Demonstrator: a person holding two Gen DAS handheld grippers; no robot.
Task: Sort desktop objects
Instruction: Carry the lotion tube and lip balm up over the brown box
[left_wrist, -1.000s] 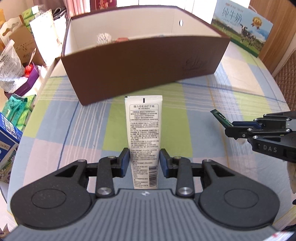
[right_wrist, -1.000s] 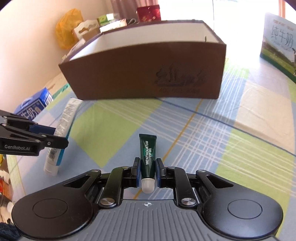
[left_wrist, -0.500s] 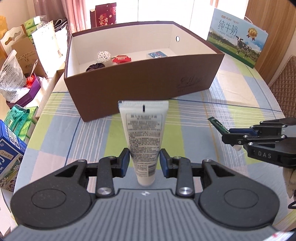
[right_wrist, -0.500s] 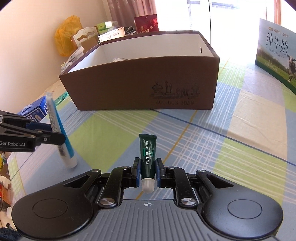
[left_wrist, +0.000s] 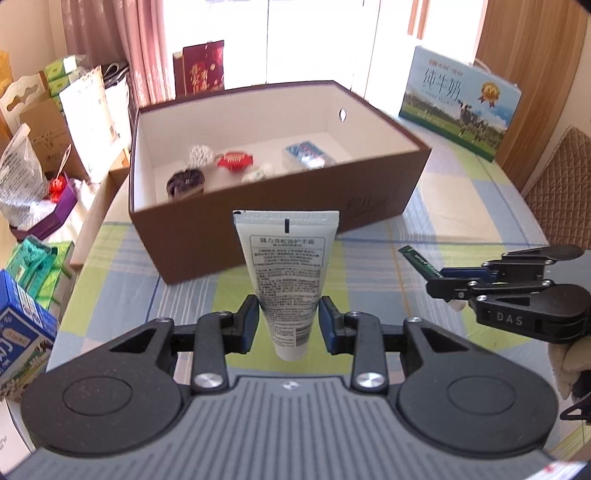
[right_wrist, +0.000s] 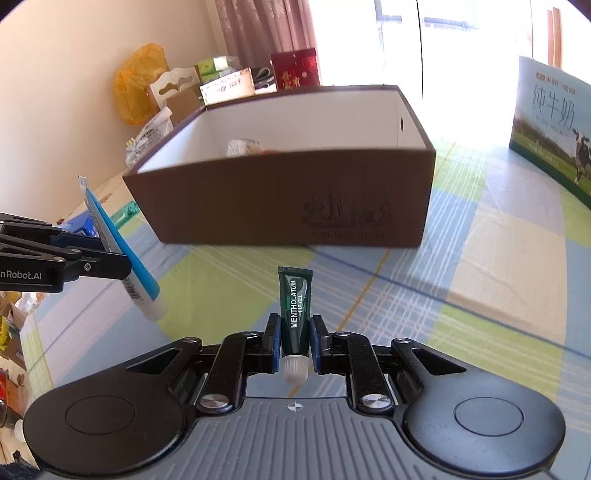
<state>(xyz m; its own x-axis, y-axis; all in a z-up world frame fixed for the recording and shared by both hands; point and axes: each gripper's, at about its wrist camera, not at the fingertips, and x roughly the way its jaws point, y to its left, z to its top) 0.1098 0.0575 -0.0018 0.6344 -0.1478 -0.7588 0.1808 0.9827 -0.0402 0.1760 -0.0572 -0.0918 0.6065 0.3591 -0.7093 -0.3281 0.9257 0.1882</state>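
Note:
My left gripper (left_wrist: 289, 320) is shut on a white hand cream tube (left_wrist: 287, 273) and holds it upright above the checked tablecloth, in front of the open brown box (left_wrist: 369, 195). The tube also shows in the right wrist view (right_wrist: 122, 258), tilted. My right gripper (right_wrist: 294, 347) is shut on a dark green Mentholatum lip gel tube (right_wrist: 295, 306), cap toward the camera. In the left wrist view the right gripper (left_wrist: 437, 282) is at the right with the lip gel tube (left_wrist: 417, 260). The box (right_wrist: 288, 206) holds several small items (left_wrist: 236, 162).
A milk carton box (left_wrist: 460, 101) stands at the back right of the table. A blue carton (left_wrist: 18, 332) sits at the left edge. Bags and boxes (left_wrist: 44, 140) pile beyond the table's left side. A chair (left_wrist: 557, 173) is at the right.
Both grippers have risen with their tubes. The hand cream tube has lifted off the cloth, and the view now looks down into the box.

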